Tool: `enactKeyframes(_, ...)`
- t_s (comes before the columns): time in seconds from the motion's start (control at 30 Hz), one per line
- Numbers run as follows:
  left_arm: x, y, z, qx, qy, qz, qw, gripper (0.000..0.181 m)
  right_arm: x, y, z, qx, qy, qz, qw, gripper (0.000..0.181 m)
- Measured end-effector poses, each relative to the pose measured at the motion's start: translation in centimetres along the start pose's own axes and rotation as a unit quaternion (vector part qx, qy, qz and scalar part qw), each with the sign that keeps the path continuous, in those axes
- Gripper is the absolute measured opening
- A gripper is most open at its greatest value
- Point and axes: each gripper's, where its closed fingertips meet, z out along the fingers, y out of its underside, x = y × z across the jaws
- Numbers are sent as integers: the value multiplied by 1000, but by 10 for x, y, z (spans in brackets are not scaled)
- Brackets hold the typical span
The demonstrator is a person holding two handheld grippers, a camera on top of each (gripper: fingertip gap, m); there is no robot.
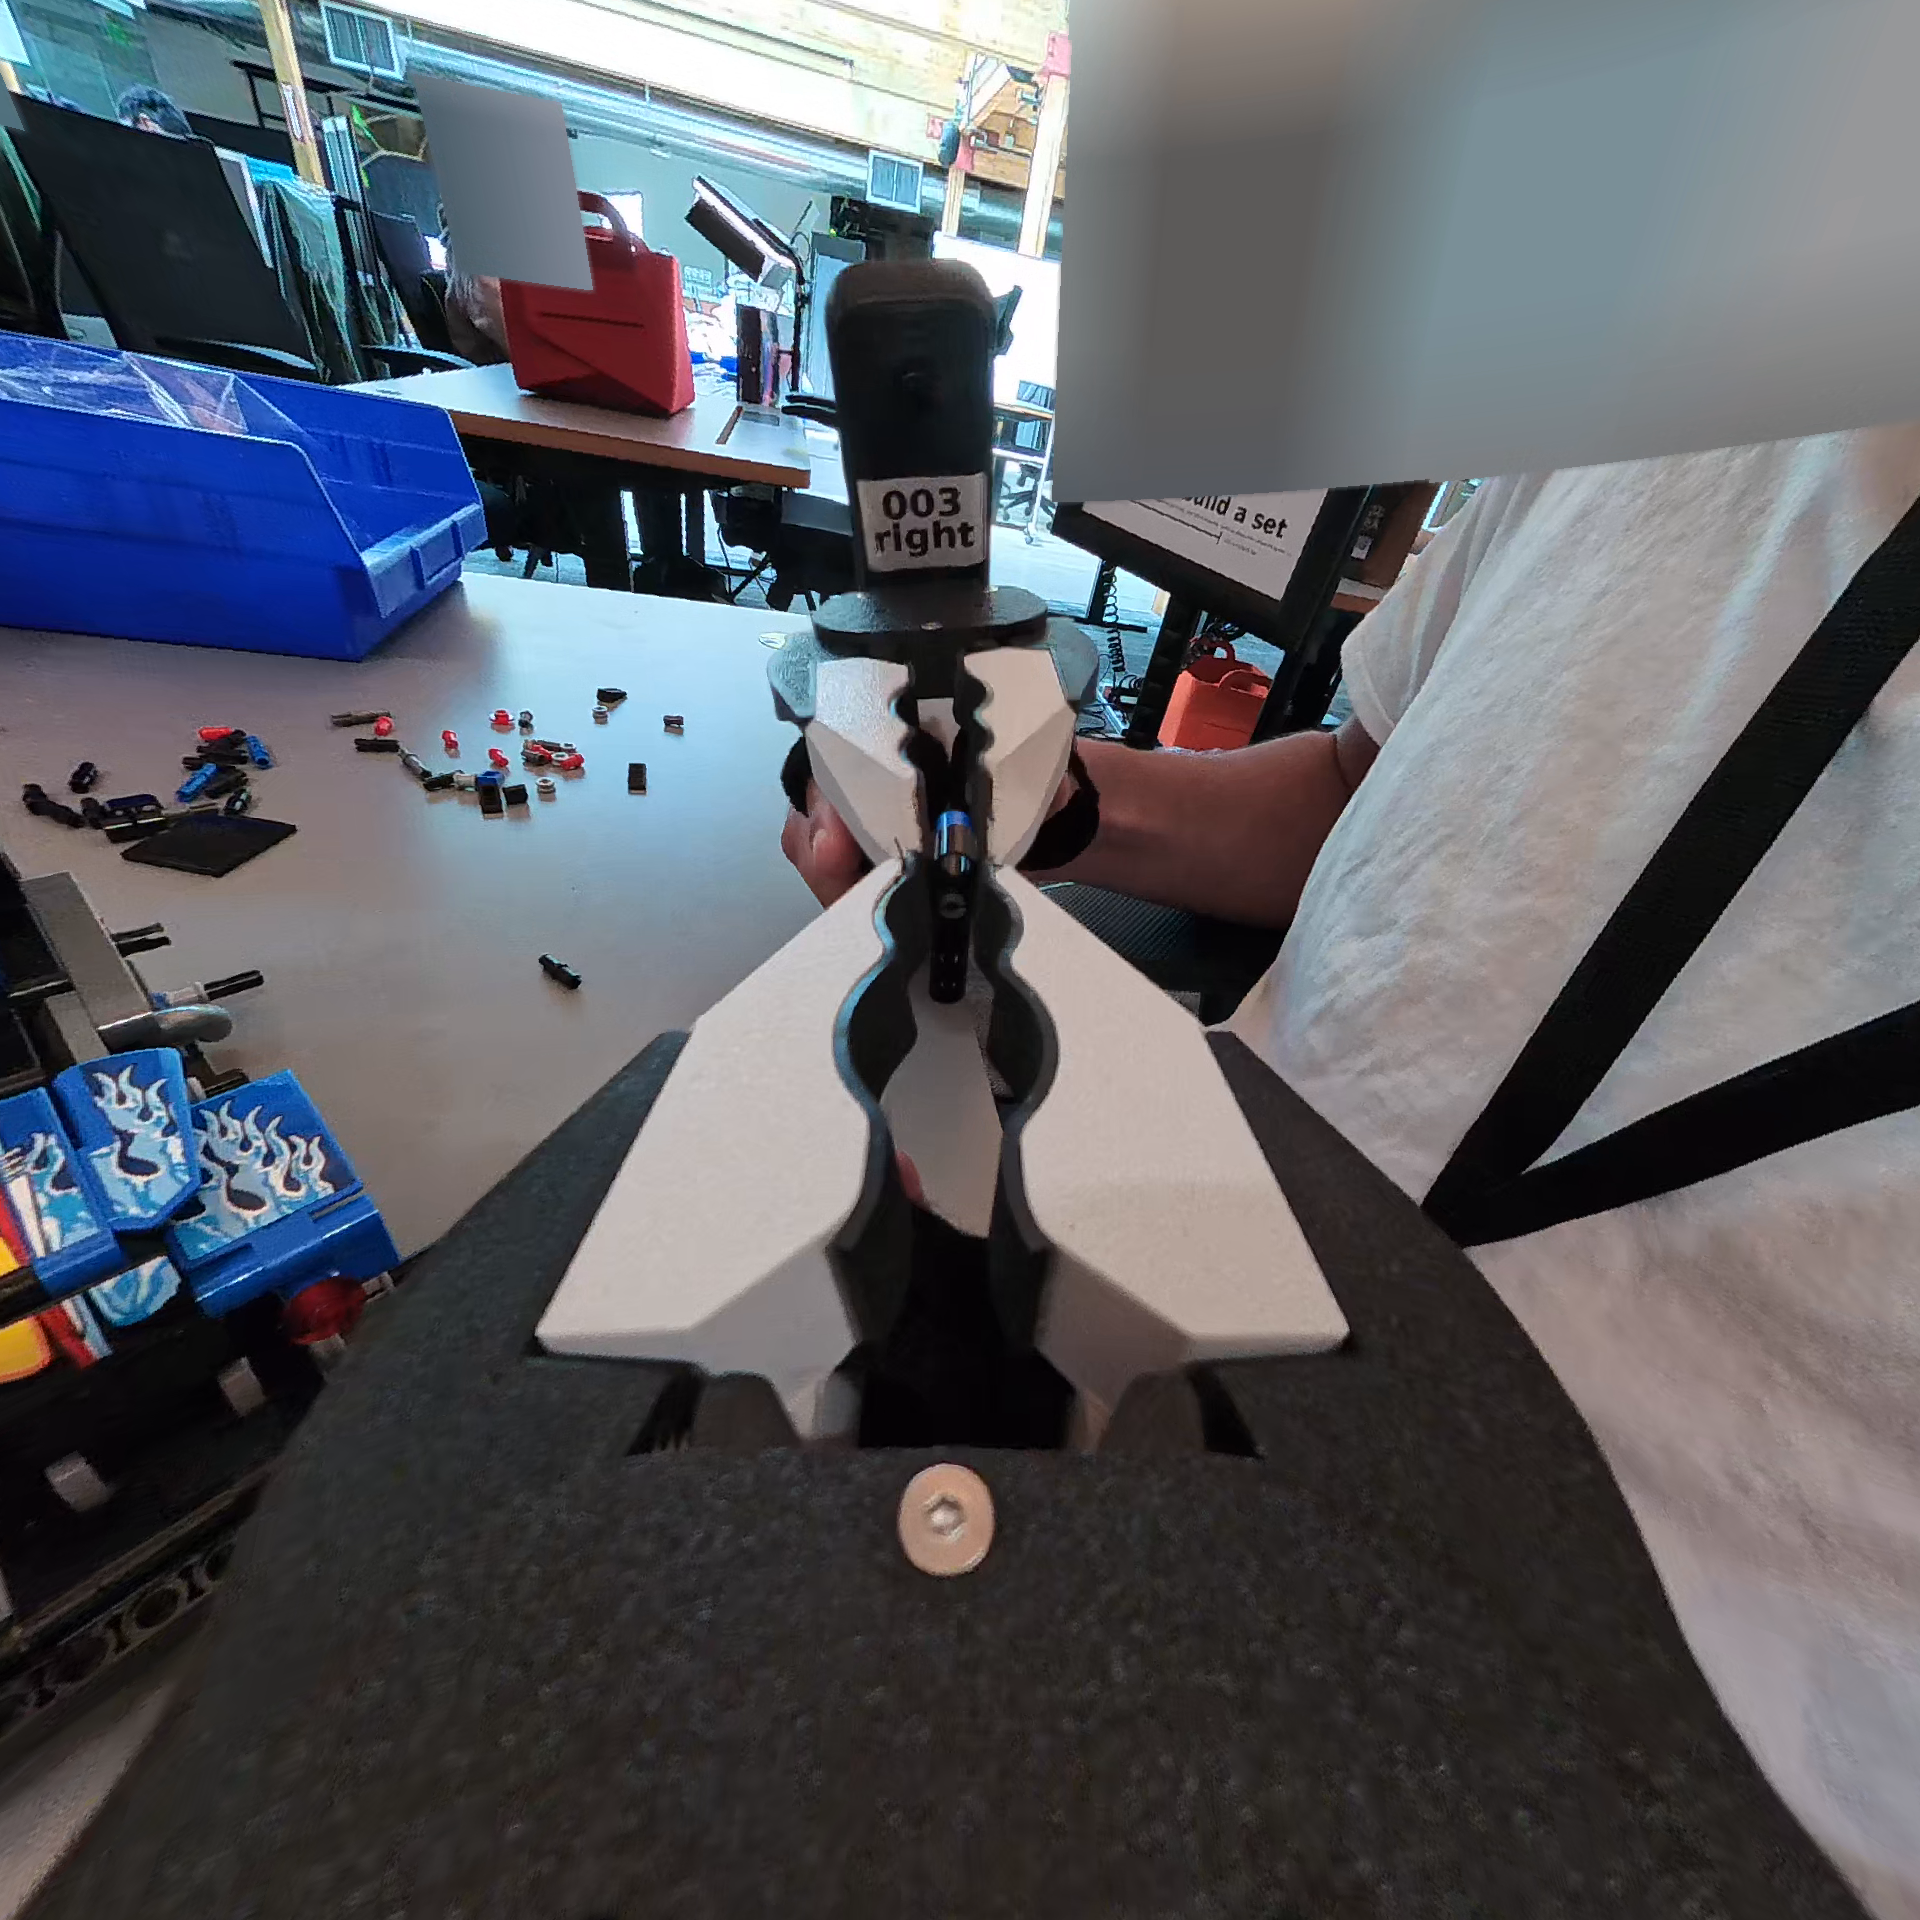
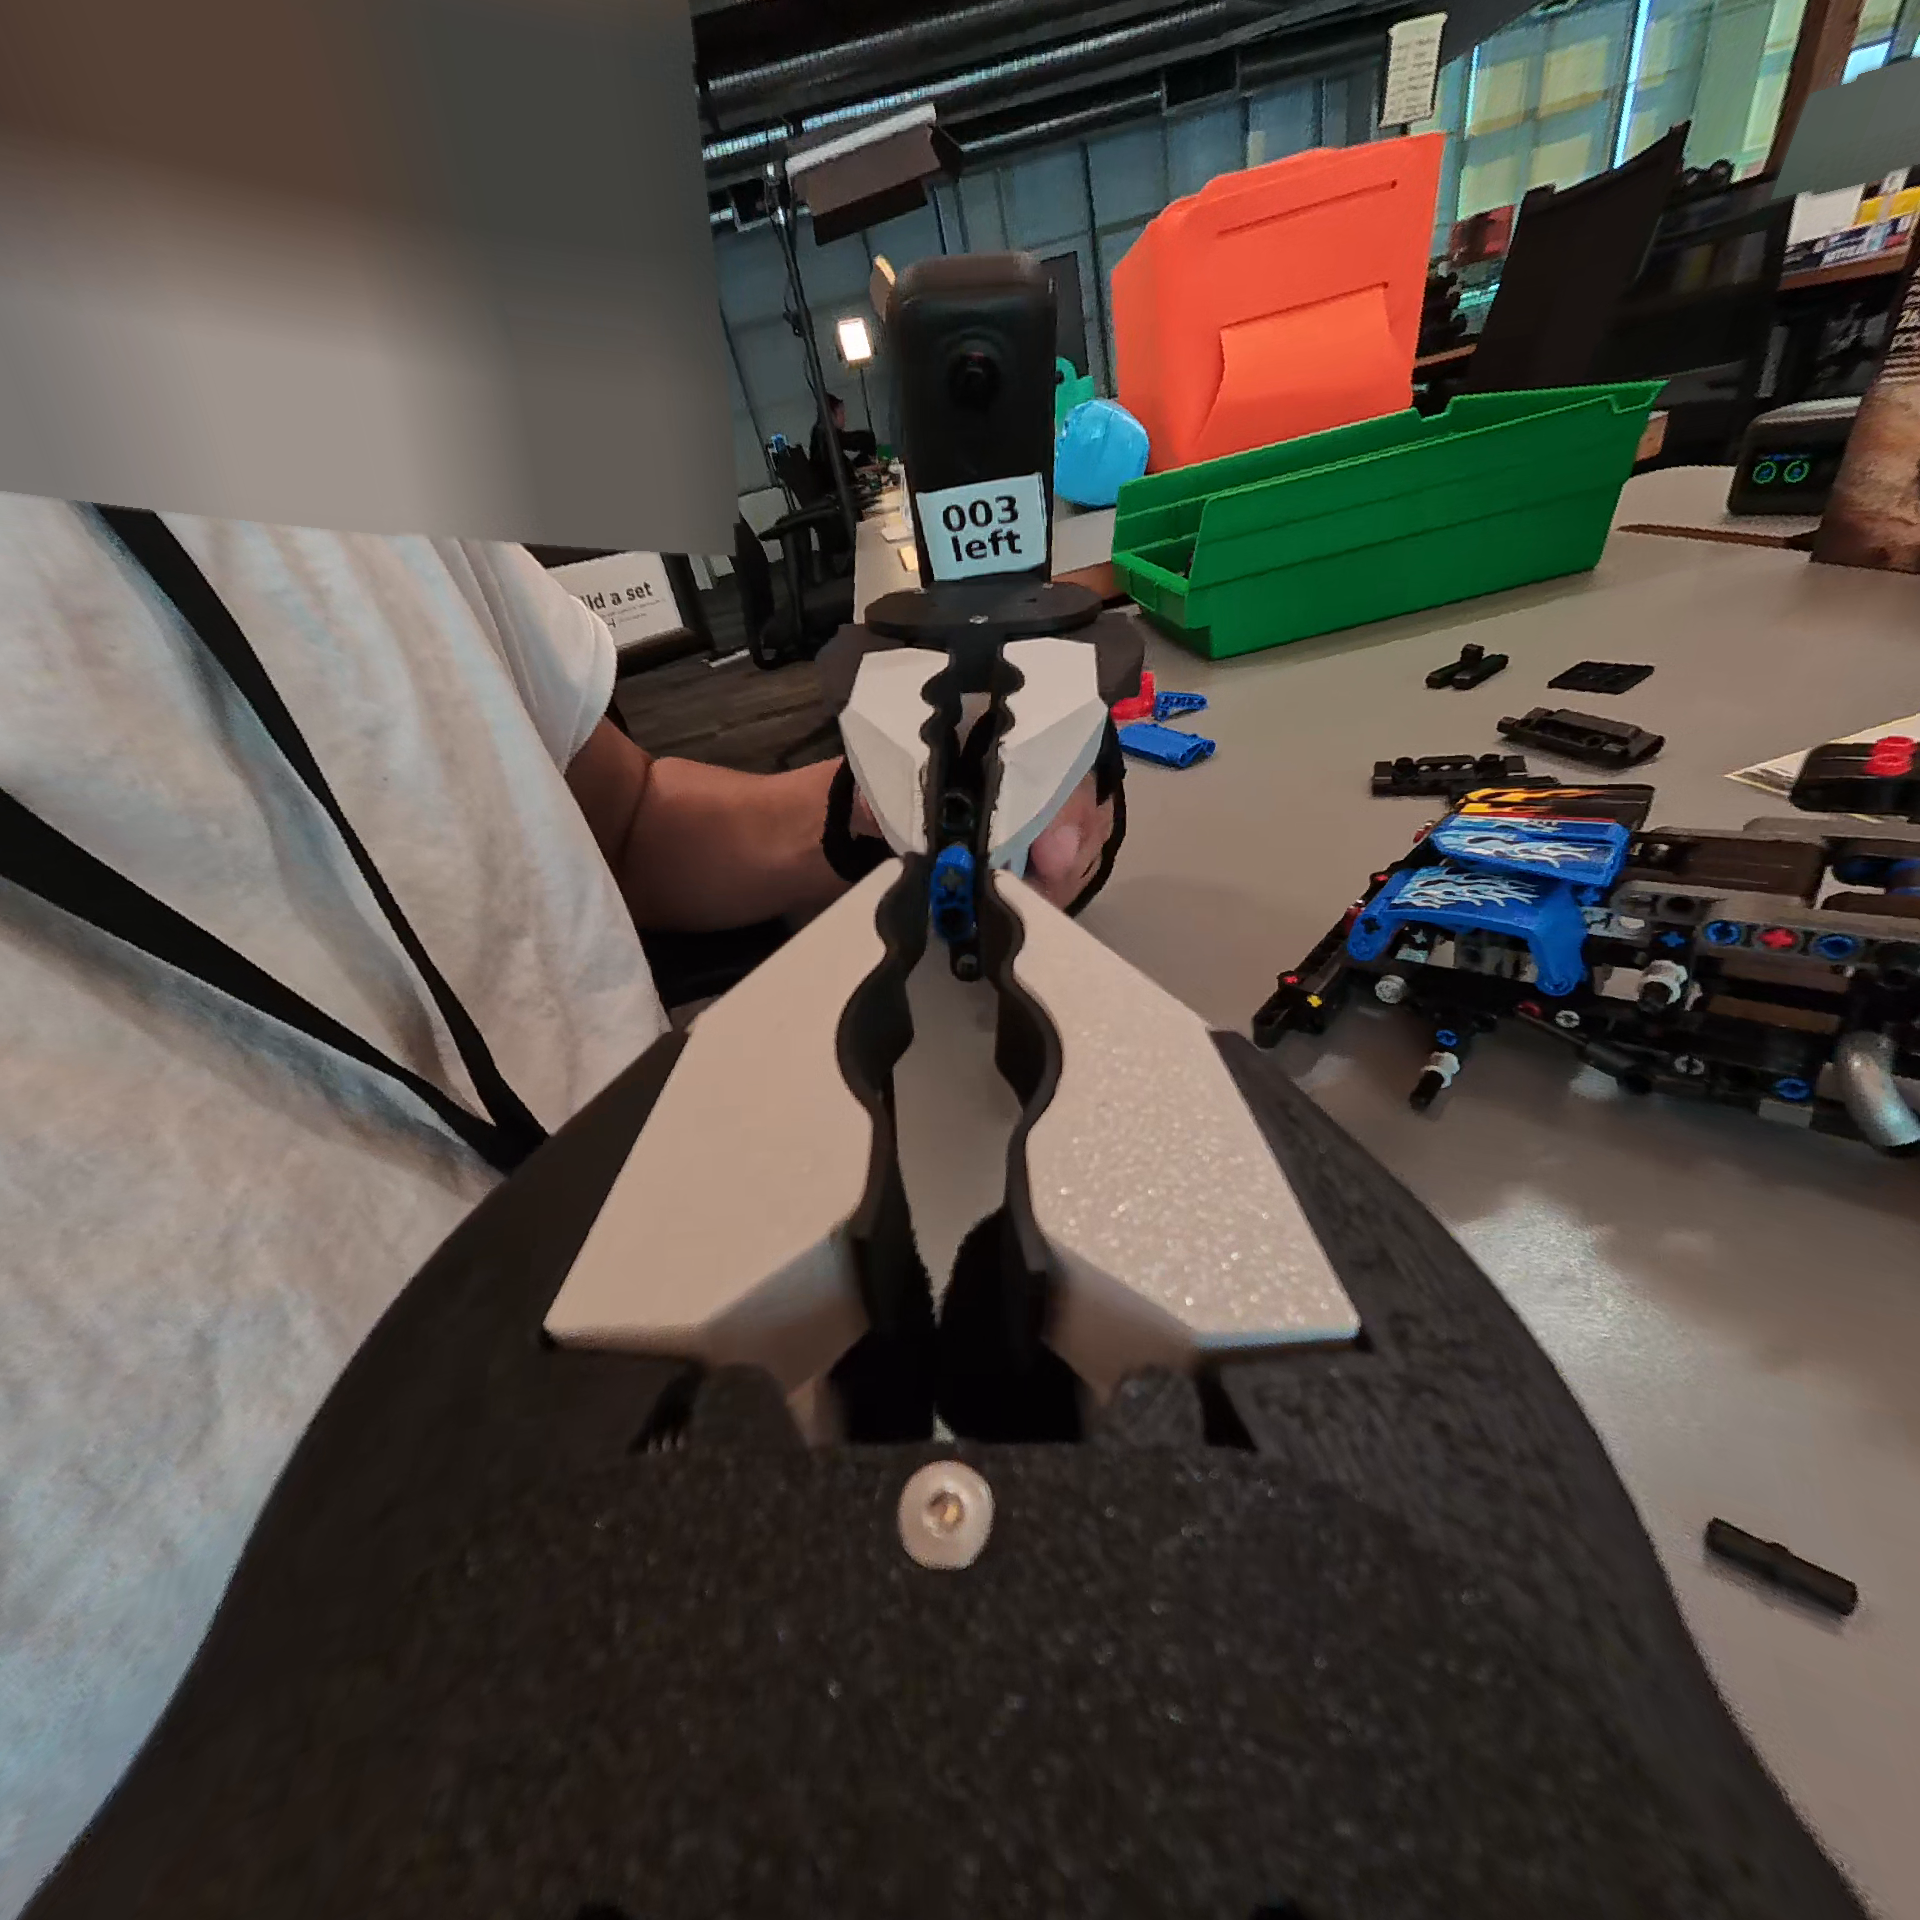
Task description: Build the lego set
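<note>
My two grippers meet tip to tip above the table's near edge. My left gripper [image 1: 948, 891] is shut on a slim black holed beam [image 1: 945, 940]; the beam also shows in the right wrist view [image 2: 956, 805]. My right gripper [image 2: 951, 883] is shut on a small blue connector [image 2: 951, 881], which also shows in the left wrist view [image 1: 951, 836]. The blue connector touches the end of the black beam. The partly built car with blue flame panels [image 2: 1621, 935] lies on the grey table to the right of my right gripper; it also shows low at the left in the left wrist view [image 1: 208, 1195].
Loose small pieces [image 1: 468, 758] are scattered on the table before a blue bin [image 1: 208, 499]. A green bin [image 2: 1371, 509] and an orange container [image 2: 1278, 301] stand at the back. A black pin [image 2: 1782, 1579] lies near my right gripper. A person in a white shirt [image 1: 1558, 935] is close behind. Left and right tips are no more than a few centimetres apart. From either gripper's tips it is about 15 centimeters to the black pin [image 2: 1782, 1579]. My left wrist view [image 1: 560, 972] looks at it from another angle.
</note>
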Motion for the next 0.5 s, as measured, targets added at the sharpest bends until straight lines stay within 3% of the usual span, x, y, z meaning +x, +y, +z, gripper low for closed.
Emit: enactKeyframes(0.5,0,-10,-8,32,1,-1,999,6,-2,-8,-3,29,12,-37,999,6)
